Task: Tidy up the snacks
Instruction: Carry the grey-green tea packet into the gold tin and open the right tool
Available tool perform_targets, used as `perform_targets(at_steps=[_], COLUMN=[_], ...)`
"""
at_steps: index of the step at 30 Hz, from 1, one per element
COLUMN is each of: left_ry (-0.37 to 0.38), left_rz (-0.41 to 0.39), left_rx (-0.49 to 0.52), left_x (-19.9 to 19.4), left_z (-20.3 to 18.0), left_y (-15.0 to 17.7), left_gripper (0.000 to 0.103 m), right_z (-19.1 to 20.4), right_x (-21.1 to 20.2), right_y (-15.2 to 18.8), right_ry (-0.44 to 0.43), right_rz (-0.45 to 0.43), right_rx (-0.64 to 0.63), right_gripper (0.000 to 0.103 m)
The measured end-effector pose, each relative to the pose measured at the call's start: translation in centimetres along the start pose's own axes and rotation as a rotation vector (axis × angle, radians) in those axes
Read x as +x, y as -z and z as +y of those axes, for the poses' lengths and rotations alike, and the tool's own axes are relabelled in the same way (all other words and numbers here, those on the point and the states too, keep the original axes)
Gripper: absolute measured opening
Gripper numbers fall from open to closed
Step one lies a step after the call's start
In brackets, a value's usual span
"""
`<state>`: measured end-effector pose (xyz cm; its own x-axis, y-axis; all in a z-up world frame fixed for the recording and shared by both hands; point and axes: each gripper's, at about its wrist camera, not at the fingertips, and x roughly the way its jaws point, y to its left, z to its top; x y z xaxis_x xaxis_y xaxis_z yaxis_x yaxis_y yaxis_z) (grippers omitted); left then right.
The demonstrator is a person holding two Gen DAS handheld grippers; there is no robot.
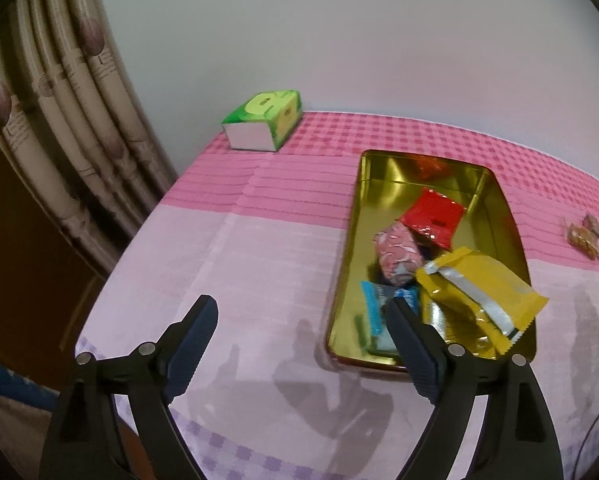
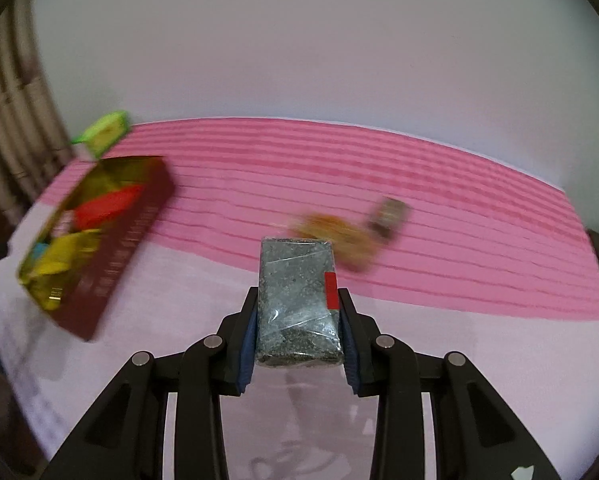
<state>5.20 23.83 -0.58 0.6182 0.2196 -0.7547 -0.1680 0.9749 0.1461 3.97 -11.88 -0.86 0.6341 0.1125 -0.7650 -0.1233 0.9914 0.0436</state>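
A gold tin box (image 1: 499, 204) with dark red outer walls (image 2: 115, 264) lies on the pink tablecloth. It holds a red packet (image 1: 433, 216), a pink wrapped snack (image 1: 395, 254), a yellow packet (image 1: 479, 292) and a blue packet (image 1: 375, 304). My left gripper (image 1: 303, 312) is open and empty, over the cloth at the tin's near left corner. My right gripper (image 2: 297, 300) is shut on a dark speckled bar in clear wrap (image 2: 297, 300), held above the table, right of the tin. Two loose snacks lie beyond it: an orange-brown one (image 2: 335, 236) and a small brown one (image 2: 389, 214).
A green tissue box (image 1: 263, 124) stands at the table's far left corner by the wall. A curtain (image 1: 59, 120) hangs at the left. The table's left edge (image 1: 111, 280) drops off near my left gripper. The right wrist view is motion-blurred.
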Motion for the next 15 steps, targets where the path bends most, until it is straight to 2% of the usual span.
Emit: perform_targets(at_steps=[9, 15], left_ry=[-0.021, -0.036], left_rz=[0.006, 0.023], left_rx=[-0.042, -0.071], left_x=[0.2, 0.6], left_z=[2.1, 3.6], left_y=[-0.3, -0.5], left_gripper=[0.088, 0.089], right_z=[12.2, 18.0], right_x=[-0.9, -0.6], right_y=[-1.8, -2.8], right_ry=[-0.196, -0.293], right_rz=[-0.007, -0.008], right_rx=[-0.193, -0.267], right_gripper=[0.032, 0.032])
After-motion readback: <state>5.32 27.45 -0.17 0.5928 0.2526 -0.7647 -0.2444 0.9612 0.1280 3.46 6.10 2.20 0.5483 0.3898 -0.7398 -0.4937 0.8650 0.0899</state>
